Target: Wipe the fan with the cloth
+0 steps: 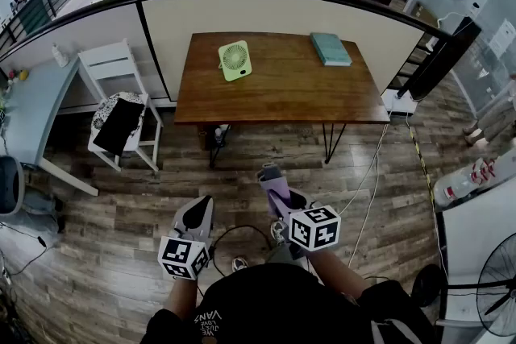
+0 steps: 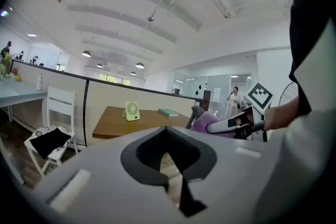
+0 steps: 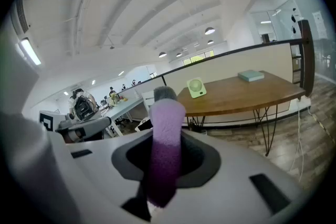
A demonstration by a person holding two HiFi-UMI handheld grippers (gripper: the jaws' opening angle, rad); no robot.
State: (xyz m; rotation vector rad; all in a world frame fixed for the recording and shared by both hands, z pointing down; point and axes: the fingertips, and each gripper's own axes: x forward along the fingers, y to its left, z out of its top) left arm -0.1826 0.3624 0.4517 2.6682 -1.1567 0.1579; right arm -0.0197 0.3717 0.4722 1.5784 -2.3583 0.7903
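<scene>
Currently, head view: person stands well apart from table (image 1: pixel 282 97), which lies at 12 o'clock. Right gripper (image 1: pixel 282 201) is clamped on a purple cloth (image 1: pixel 272 180). Left gripper (image 1: pixel 197 213) has jaws pressed together w/ nothing between. Green fan (image 1: pixel 235 60) stands on the table toward 11 o'clock, untouched. Step in hand is prob. the approach. To do it well: keep the clamp firm, steady the fan w/ left gripper (it looks light, may tip), wipe the grille gently. Count: 1 fan, 1 cloth, 2 grippers, 1 table, 1 teal book (image 1: pixel 330 49) at 1 o'clock, 1 white chair (image 1: pixel 121 105) at 10.
</scene>
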